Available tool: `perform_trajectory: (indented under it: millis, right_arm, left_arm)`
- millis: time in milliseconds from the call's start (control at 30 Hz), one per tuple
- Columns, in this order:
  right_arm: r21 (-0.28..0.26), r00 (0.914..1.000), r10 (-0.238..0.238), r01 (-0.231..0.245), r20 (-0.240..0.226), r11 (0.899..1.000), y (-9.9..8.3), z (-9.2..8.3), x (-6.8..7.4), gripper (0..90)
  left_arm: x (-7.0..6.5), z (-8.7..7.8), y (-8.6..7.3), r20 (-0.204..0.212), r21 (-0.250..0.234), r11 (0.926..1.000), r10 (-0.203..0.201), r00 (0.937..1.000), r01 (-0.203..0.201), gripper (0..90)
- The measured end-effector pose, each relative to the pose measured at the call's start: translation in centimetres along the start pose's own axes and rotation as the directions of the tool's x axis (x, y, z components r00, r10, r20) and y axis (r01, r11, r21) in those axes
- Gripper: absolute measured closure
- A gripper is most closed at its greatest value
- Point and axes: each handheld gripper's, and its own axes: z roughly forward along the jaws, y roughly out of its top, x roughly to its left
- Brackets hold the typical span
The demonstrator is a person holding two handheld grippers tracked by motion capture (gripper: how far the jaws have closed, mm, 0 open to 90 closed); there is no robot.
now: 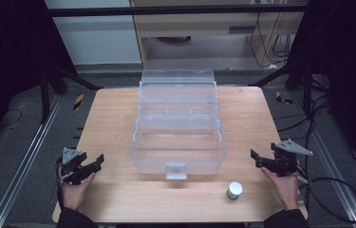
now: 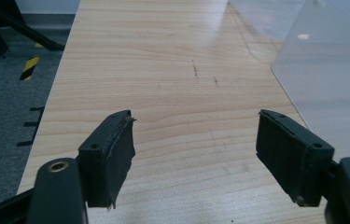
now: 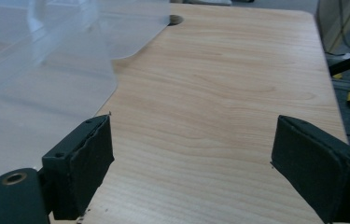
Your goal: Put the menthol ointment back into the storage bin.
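Each hand-held gripper, left (image 1: 89,167) and right (image 1: 259,158), gapes empty, flanking the clear box (image 1: 178,142).

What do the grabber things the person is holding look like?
Each hand-held gripper, left and right, is black with two flat, dark-padded jaws and a grey three-cornered plate on top. A black cable trails from the right one. The person wears dark sleeves.

Left tongs (image 1: 91,167) agape; right tongs (image 1: 257,158) likewise
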Motion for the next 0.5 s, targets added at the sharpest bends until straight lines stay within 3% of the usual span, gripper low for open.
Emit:
perform_trajectory:
  millis: [233,300,400,500]
  right_arm:
    - [0.041,0.9988,-0.037,0.038,-0.033,0.998,0.3,-0.1,1.0,18.6]
    - [0.046,0.9965,-0.077,0.078,-0.034,0.996,0.8,-0.4,1.5,21.9]
    - [0.05,0.9947,-0.081,0.084,-0.064,0.995,1.2,-0.7,1.9,24.1]
    - [0.075,0.9895,-0.12,0.126,-0.08,0.989,1.6,-0.8,2.2,25.4]
  left_arm:
    - [0.0,0.2,-0.2,0.006,0.024,0.9997,0.007,1.0,-0.007,29.0]
    - [-0.2,0.3,-0.3,0.008,0.025,0.9997,0.006,0.9999,-0.006,29.3]
    - [-0.3,0.3,-0.3,0.005,0.026,0.9995,0.015,0.9999,-0.015,29.6]
    - [-0.3,0.4,-0.4,-0.001,0.032,0.9992,0.022,0.9998,-0.022,29.6]
